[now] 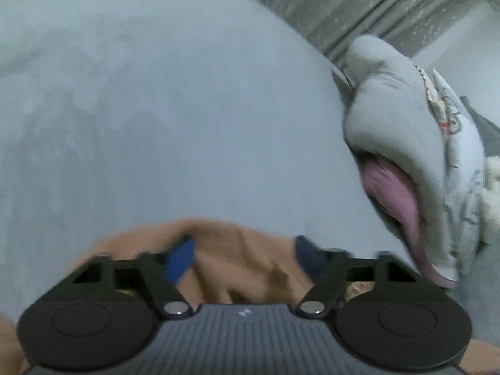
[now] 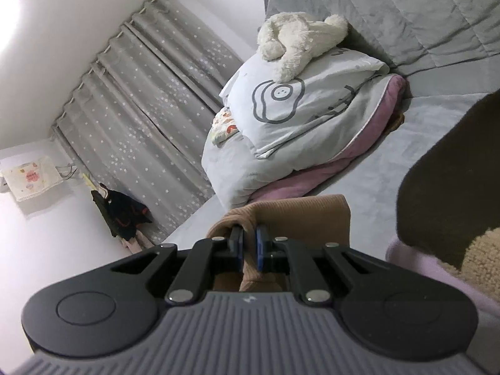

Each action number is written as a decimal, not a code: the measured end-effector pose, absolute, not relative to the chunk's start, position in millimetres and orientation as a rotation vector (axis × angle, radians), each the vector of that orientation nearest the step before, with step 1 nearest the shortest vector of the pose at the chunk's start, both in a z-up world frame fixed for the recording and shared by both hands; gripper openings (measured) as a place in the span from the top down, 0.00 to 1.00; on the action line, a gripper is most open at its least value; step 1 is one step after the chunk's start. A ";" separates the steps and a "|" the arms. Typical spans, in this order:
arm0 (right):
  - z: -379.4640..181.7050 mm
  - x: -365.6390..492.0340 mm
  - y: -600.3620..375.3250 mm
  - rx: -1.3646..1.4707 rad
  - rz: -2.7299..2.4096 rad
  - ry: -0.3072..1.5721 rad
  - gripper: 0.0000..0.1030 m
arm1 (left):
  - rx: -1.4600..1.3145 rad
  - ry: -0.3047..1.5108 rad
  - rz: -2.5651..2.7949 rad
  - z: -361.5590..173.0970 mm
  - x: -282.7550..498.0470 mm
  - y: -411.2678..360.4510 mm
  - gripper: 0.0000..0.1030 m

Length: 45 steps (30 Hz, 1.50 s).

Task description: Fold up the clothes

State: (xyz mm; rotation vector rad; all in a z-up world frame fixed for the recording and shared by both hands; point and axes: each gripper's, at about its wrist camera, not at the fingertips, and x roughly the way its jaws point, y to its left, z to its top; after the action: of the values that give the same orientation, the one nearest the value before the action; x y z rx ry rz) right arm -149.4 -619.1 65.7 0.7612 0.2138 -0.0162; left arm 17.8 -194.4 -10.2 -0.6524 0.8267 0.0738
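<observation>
We start with our left gripper, whose two blue-padded fingers stand spread wide apart. Between them lies the tan garment, bunched and blurred; we cannot tell whether either pad touches the cloth, and nothing is pinched. Ahead of that gripper, from 9 o'clock through 12 to about 2, the grey bed sheet fills the left wrist view as a smooth, bare stretch. At 3 o'clock a heap of grey bedding rises from the sheet with a pink lining showing at its lower edge, and star-patterned curtains hang behind it at 1 o'clock.

Our right gripper has its jaws drawn close together, pinching a fold of the same tan garment; the ribbed cloth rises between the pads and drapes away toward 1 o'clock, lifted off the bed. At 9 to 11 o'clock in the right wrist view we see a white wall, dark clothes hanging on it, and the curtains. At 12 o'clock sits the bedding pile with a printed pillow and a cream plush toy on top, its pink blanket edge spreading onto the sheet. A grey quilted cover lies beyond at 1 o'clock. At 3 o'clock a dark sleeve crosses close by, with a fleecy tan patch below it. Open sheet lies between the pile and the sleeve.
</observation>
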 end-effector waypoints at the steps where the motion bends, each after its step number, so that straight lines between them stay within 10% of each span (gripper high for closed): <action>1: 66.2 -147.6 -619.3 0.751 -0.039 0.225 0.91 | -0.696 0.830 0.062 -13.9 19.8 -189.7 0.99; 19: 138.5 -159.5 -552.9 0.492 -0.021 0.110 0.93 | -0.949 0.285 -0.089 105.5 -17.9 -37.7 1.00; 24: 160.8 -143.2 -531.4 0.474 -0.092 0.155 0.92 | -1.098 0.594 -0.373 87.4 -32.0 -29.6 0.96; 29: 157.9 -142.3 -523.9 0.447 -0.124 0.203 0.92 | -1.002 0.838 -0.280 35.6 -35.4 -117.0 0.17; 37: 138.5 -147.0 -543.3 0.517 -0.099 0.164 0.92 | -0.941 0.813 0.095 -8.3 13.6 -159.2 0.01; 40: 130.7 -148.8 -553.4 0.556 -0.083 0.134 0.92 | -0.990 0.743 0.155 -10.9 31.5 -158.8 0.02; 42: 130.2 -149.9 -548.1 0.560 -0.084 0.128 0.92 | -0.970 0.684 0.198 -13.9 36.8 -159.1 0.48; 43: 127.6 -152.6 -548.6 0.561 -0.099 0.109 0.92 | -0.994 0.680 0.185 -19.9 42.0 -151.6 0.86; 45: 122.9 -159.2 -560.3 0.604 -0.110 0.085 0.93 | -1.096 0.650 0.145 -33.8 45.7 -129.3 0.87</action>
State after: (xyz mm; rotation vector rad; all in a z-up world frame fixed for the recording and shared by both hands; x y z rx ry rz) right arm -159.2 -560.3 122.9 0.6036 0.0848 -0.1100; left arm 45.7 -129.3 -33.8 -1.0959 0.6502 0.1454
